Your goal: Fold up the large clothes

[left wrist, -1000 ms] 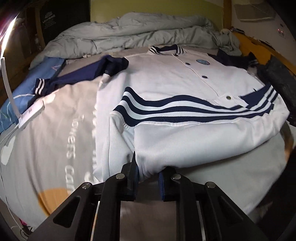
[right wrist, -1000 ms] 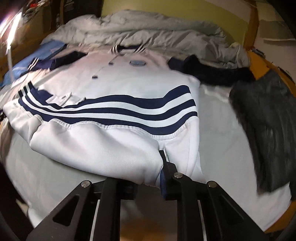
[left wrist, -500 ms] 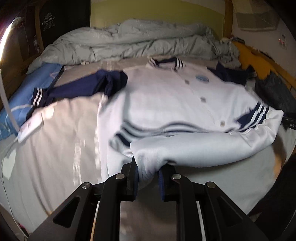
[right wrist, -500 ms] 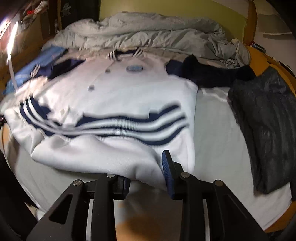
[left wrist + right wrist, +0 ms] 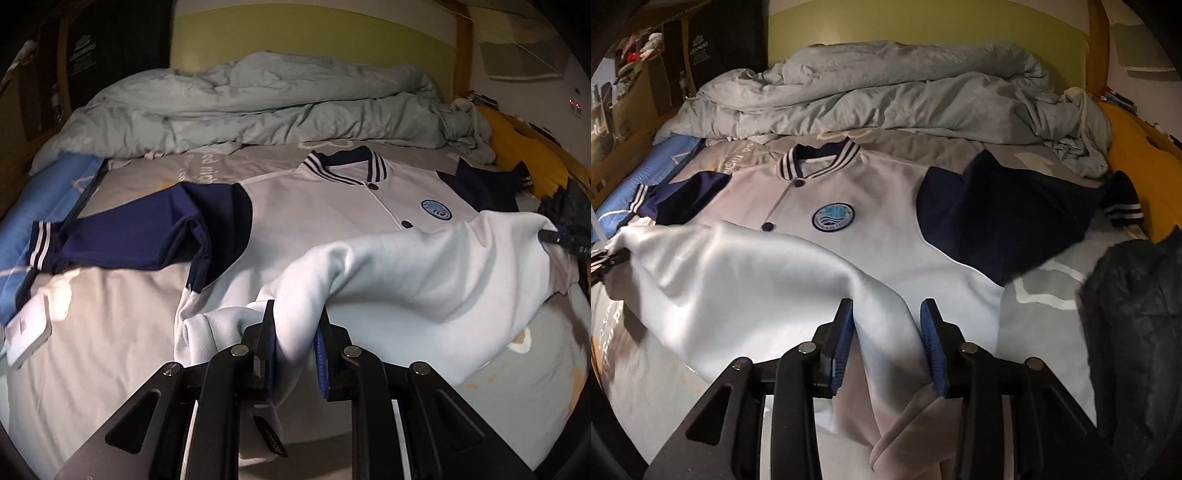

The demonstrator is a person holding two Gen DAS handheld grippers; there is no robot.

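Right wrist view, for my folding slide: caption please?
Right tool loosening around the white jacket hem carried up over its chest on the bed.

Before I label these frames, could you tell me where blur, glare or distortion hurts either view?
Left wrist: fisheye bends the edges, corners vignette dark, a bright patch glares on the sheet. Right wrist: the jacket fold is washed out, the dark garment edge smeared.

My left tool [image 5: 293,338]: matt black plastic arms, ribbed blue pads, shiny metal pins.
My right tool [image 5: 886,341]: same finish.
Jacket [image 5: 886,229]: soft white fleecy cloth, matt; navy sleeves, ribbed striped collar.
Duvet [image 5: 258,107]: crumpled grey cotton.
Bed sheet [image 5: 96,317]: smooth printed cloth.
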